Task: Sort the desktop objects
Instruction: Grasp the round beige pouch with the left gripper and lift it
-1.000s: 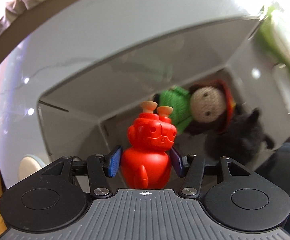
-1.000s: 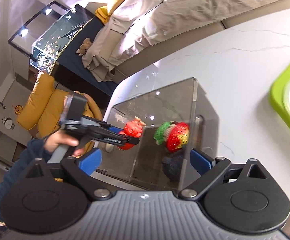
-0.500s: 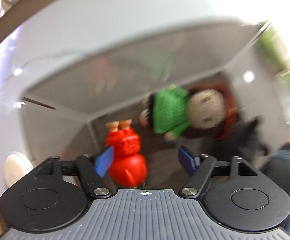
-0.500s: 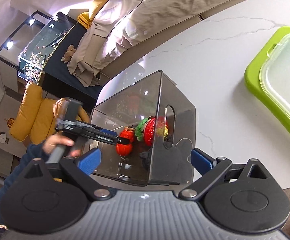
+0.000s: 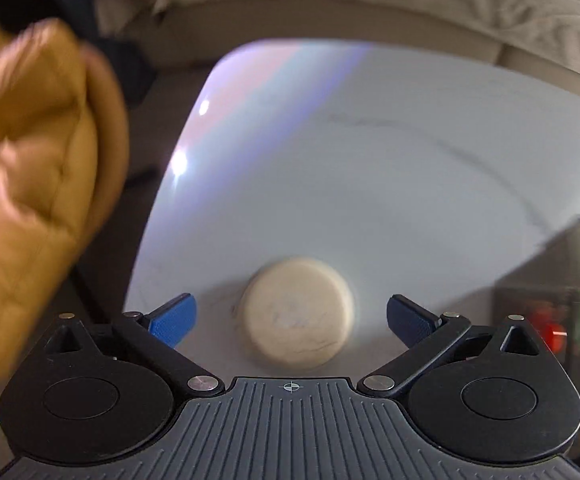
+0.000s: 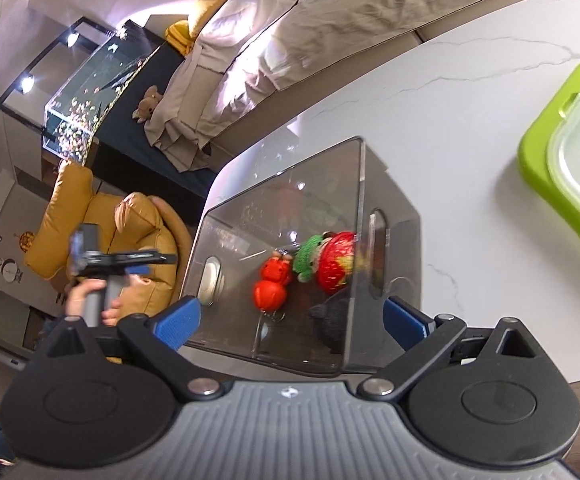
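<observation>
Because the cream round puck [image 5: 297, 314] sits near the desk [image 5: 369, 160] edge, left of the smoky bin [image 6: 290, 256], a hasty close by the left hand-held gripper [image 5: 291, 316] could skid it off. Its jaws have just been opening and stand wide, empty, pointing steeply down, astride the puck. The right hand-held gripper [image 6: 291, 316] hovers wide before the bin, holding nothing; the red toy [image 6: 272, 286] lies inside.
</observation>
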The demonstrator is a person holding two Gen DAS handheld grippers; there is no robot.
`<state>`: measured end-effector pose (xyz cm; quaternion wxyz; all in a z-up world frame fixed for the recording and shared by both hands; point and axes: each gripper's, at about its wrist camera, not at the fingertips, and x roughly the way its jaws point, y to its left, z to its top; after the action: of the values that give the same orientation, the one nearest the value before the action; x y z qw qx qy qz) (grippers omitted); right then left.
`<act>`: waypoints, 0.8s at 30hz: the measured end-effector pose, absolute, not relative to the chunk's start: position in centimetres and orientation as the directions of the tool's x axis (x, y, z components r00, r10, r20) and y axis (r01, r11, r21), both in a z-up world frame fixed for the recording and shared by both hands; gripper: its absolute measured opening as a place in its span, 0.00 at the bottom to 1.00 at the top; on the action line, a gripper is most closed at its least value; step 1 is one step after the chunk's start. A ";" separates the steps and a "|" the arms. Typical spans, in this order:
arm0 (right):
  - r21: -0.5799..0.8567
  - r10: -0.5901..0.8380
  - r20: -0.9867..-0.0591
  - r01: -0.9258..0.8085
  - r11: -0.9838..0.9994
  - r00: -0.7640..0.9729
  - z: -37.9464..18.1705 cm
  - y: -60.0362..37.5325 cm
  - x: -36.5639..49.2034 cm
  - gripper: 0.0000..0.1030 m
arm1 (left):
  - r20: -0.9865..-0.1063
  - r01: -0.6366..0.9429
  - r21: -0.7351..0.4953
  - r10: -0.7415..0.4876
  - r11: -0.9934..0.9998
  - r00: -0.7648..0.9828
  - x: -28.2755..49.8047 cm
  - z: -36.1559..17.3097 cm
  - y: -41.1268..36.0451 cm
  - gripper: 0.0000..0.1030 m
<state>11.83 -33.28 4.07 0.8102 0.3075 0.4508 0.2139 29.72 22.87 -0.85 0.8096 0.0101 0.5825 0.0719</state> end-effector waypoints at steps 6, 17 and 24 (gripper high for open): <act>0.676 0.628 -0.606 -0.101 0.730 0.488 5.0 -31.9 12.2 0.96 | -0.942 -0.224 -0.173 -0.095 0.959 0.322 30.0 -6.0 27.5 1.00; 0.655 0.603 -0.644 -0.067 0.752 0.470 4.8 -31.0 13.1 0.96 | -0.698 -0.292 -0.683 -0.483 0.669 0.529 28.0 -12.1 32.9 0.78; 0.665 0.620 -0.643 -0.075 0.743 0.451 4.2 -29.6 13.8 0.96 | -0.657 -0.227 -0.723 -0.546 0.653 0.521 28.5 -12.7 32.3 0.44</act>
<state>13.83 -29.59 4.18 0.8024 0.2855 0.4774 0.2163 28.50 32.27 -12.68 0.7729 -0.4037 0.4786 -0.1030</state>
